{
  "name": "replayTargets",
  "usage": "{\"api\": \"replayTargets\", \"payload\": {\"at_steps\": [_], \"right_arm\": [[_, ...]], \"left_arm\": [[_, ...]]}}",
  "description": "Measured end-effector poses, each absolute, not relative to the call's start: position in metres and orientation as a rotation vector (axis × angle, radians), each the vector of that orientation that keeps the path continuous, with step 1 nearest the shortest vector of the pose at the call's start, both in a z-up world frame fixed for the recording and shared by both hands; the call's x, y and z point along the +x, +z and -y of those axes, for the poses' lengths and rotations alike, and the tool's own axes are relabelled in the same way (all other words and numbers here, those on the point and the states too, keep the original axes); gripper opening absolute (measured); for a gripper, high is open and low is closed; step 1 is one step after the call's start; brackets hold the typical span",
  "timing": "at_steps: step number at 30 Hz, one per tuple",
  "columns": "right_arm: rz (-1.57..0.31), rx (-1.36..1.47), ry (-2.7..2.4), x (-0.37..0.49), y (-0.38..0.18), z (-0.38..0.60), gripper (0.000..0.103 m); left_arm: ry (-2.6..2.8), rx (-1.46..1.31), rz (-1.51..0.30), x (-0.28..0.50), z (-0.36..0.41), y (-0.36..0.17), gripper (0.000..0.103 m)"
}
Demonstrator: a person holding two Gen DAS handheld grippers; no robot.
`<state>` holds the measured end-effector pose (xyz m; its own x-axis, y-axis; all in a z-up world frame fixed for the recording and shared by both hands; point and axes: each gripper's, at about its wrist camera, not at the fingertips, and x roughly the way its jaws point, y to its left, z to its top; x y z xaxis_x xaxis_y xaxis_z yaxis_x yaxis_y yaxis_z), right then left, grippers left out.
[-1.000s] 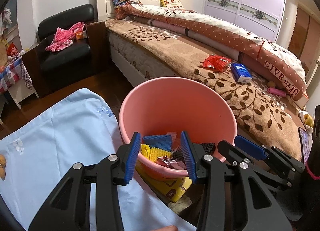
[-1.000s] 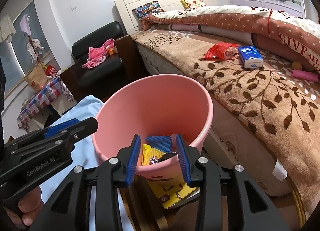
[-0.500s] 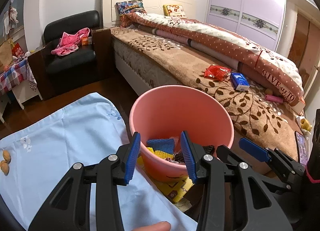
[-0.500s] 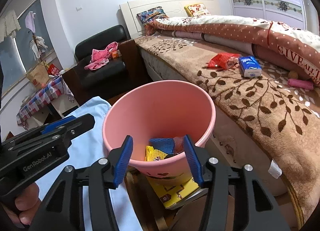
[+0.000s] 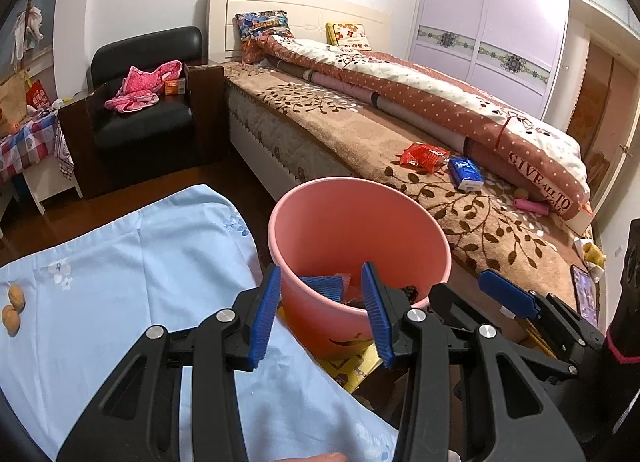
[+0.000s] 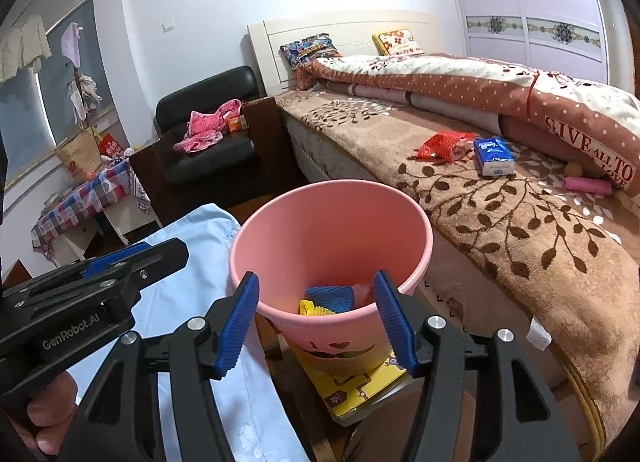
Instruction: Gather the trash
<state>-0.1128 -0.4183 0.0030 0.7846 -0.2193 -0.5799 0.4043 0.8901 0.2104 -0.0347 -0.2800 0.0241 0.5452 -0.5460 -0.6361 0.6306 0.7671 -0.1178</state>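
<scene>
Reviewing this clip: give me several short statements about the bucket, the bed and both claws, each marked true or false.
1. The pink bucket already holds wrappers. True.
2. The left claw grips a wrapper. False: it is open and holds nothing.
3. A red snack bag lies on the bed beside a blue tissue pack. True.
4. The right claw is shut. False: its jaws stand apart, empty.
5. The bucket stands on the bed. False: it stands beside the bed, on a yellow box.

The bucket (image 6: 332, 222) was plain pink. Beside it, the cloth (image 5: 120, 262) was pale blue with small flowers; behind it, the bedspread (image 6: 520, 230) was tan with brown leaves.
</scene>
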Motion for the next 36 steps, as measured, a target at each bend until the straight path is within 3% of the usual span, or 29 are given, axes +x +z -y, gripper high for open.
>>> {"api": "replayTargets", "payload": {"at_steps": [36], "right_arm": [[-0.557,0.325,-0.361,-0.132,0.005,0.381,0.060]], "left_arm": [[-0.666,0.073,-0.739,-0.041,0.230,0.005,0.042]]}}
